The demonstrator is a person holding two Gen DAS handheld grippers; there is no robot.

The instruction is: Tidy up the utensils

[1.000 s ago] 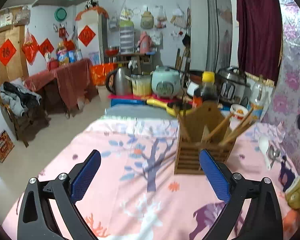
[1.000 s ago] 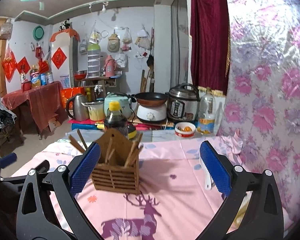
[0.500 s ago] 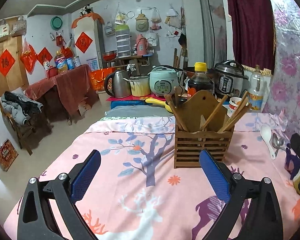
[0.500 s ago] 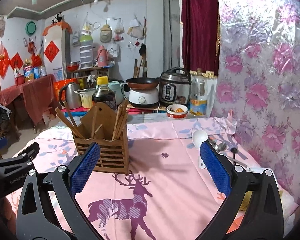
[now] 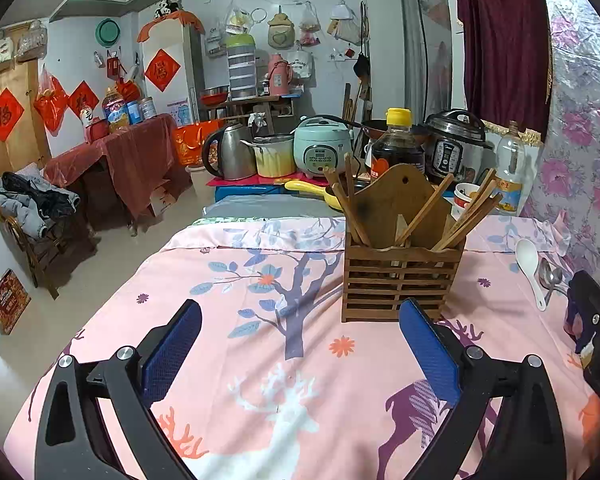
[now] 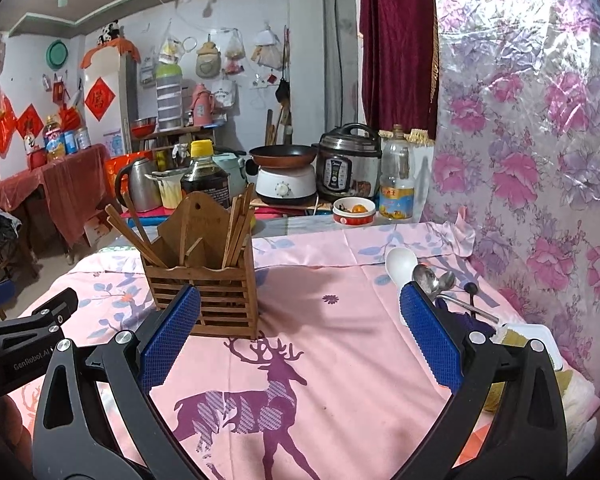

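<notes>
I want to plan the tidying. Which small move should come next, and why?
Probably move the right gripper toward the white spoon and close on its handle. Both grippers are open and empty; the spoons lie loose on the cloth right of the wooden holder, which holds only chopsticks.

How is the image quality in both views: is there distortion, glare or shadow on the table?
Left wrist view: strong fisheye bending with dark corners, and the wooden utensil holder is sharp. Right wrist view: the same bending, glare on the plastic-covered floral wall, and the holder casts a soft shadow to its right on the pink tablecloth.
</notes>
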